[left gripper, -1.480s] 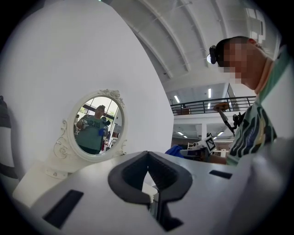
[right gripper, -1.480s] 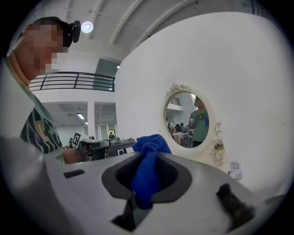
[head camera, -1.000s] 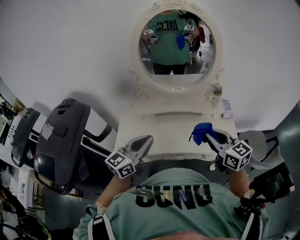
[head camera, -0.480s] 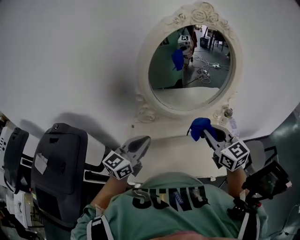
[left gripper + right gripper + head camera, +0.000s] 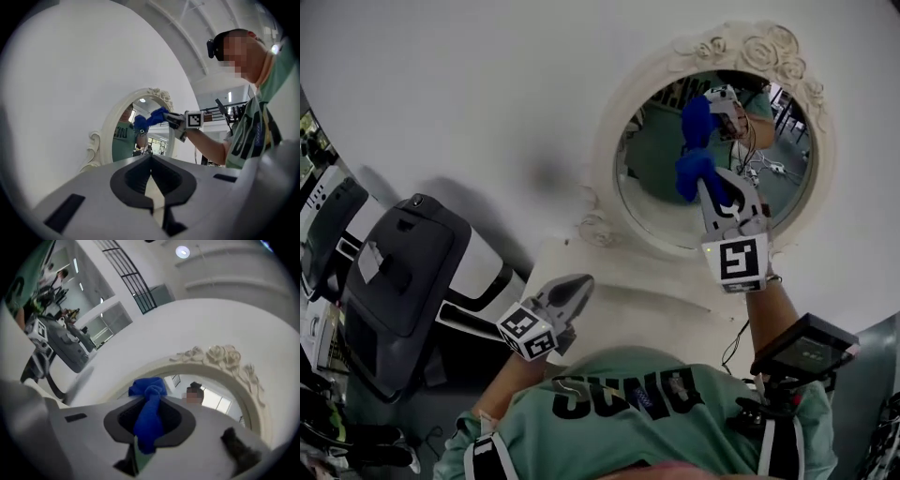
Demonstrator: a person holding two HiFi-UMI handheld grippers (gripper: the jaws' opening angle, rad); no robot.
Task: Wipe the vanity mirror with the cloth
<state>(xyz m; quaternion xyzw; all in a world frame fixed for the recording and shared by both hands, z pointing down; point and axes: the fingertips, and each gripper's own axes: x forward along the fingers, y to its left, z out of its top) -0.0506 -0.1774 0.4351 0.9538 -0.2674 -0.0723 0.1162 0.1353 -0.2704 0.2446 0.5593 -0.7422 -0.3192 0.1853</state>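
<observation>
An oval vanity mirror (image 5: 661,202) in an ornate white frame hangs on the white wall above a white vanity top. My right gripper (image 5: 700,183) is raised in front of the glass, shut on a bunched blue cloth (image 5: 692,167). The cloth's reflection (image 5: 697,117) sits just above it; I cannot tell whether cloth and glass touch. In the right gripper view the cloth (image 5: 149,413) fills the jaws, below the mirror (image 5: 213,397). My left gripper (image 5: 579,288) hovers low over the vanity's front edge, shut and empty. From the left gripper view, the cloth (image 5: 151,116) meets the mirror (image 5: 123,140).
The white vanity top (image 5: 619,300) lies below the mirror. A dark grey padded chair (image 5: 398,277) stands to the left of it, with cluttered floor beyond. A small screen device (image 5: 806,347) sits on the person's right forearm.
My right gripper has risen with the blue cloth from over the vanity top up to the mirror glass. The head view has tilted upward. The left gripper has barely moved.
</observation>
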